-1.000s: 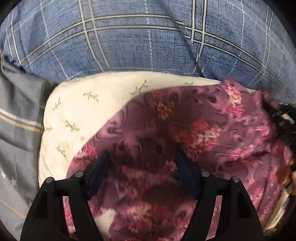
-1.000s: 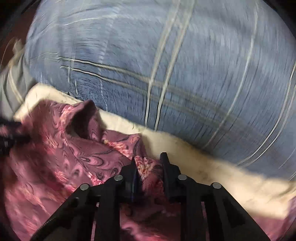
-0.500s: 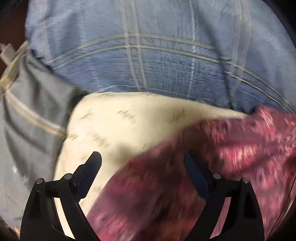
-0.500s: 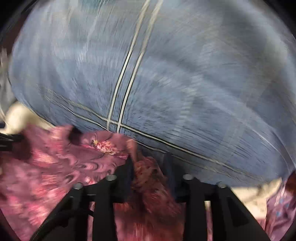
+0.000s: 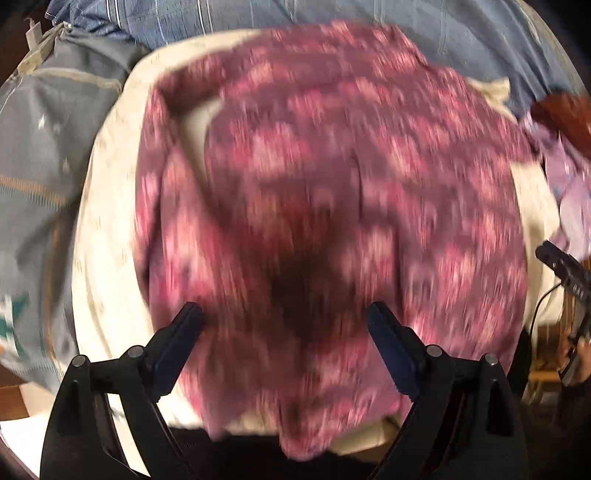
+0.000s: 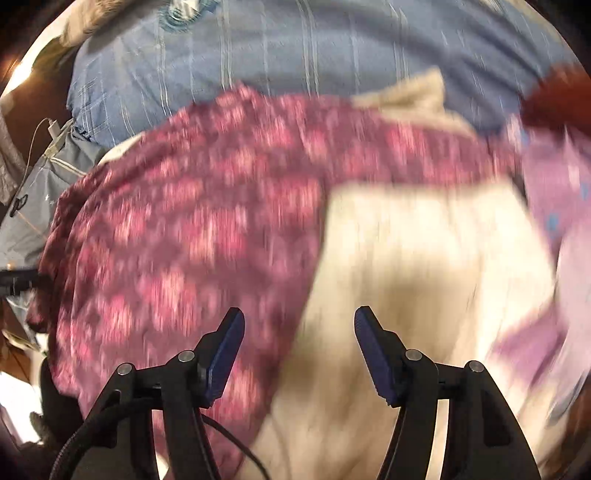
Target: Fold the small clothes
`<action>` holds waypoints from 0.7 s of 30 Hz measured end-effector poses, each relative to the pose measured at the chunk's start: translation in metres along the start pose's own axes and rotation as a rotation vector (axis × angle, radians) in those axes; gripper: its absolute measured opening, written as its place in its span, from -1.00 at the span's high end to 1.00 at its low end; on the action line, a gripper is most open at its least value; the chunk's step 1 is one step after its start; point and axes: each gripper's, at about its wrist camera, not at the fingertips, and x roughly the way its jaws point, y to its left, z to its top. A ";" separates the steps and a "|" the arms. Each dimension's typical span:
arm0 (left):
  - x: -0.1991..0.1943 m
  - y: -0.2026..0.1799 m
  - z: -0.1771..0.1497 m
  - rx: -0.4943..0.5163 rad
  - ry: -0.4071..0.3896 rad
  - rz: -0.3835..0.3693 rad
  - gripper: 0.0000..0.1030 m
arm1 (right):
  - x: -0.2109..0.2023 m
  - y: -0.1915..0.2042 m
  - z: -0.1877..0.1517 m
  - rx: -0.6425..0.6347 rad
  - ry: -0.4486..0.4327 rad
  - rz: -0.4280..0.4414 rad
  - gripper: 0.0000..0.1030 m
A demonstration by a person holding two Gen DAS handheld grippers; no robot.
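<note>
A maroon and pink floral garment lies spread over a cream cloth on the bed; both views are motion-blurred. My left gripper is open and empty, held above the garment's near part. In the right wrist view the same garment fills the left half, with the cream cloth to its right. My right gripper is open and empty, above the garment's right edge where it meets the cream cloth.
A blue plaid cover lies at the back, a grey quilt at the left. A lilac garment and a dark red thing lie at the right. The other gripper shows at the right edge.
My right gripper has let go of the floral garment and opened. Both grippers have pulled back and up, so the whole garment now shows spread on the cream cloth.
</note>
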 end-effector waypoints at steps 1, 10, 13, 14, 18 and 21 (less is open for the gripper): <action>0.003 -0.001 -0.011 0.002 0.019 0.014 -0.78 | -0.002 -0.005 -0.010 0.025 0.017 0.022 -0.21; 0.030 0.024 -0.047 -0.128 0.114 0.105 -0.81 | -0.011 0.002 -0.046 0.047 0.034 0.157 0.61; 0.028 0.021 -0.046 -0.138 0.112 0.131 -0.81 | -0.015 0.006 -0.047 -0.001 0.017 0.145 0.87; 0.025 0.022 -0.048 -0.142 0.109 0.129 -0.81 | -0.020 0.001 -0.047 0.000 -0.004 0.126 0.88; 0.021 0.031 -0.051 -0.167 0.107 0.117 -0.83 | -0.051 -0.055 -0.056 0.113 -0.068 -0.013 0.95; 0.017 0.031 -0.054 -0.175 0.101 0.118 -0.83 | -0.051 -0.102 -0.060 0.253 -0.019 -0.033 0.94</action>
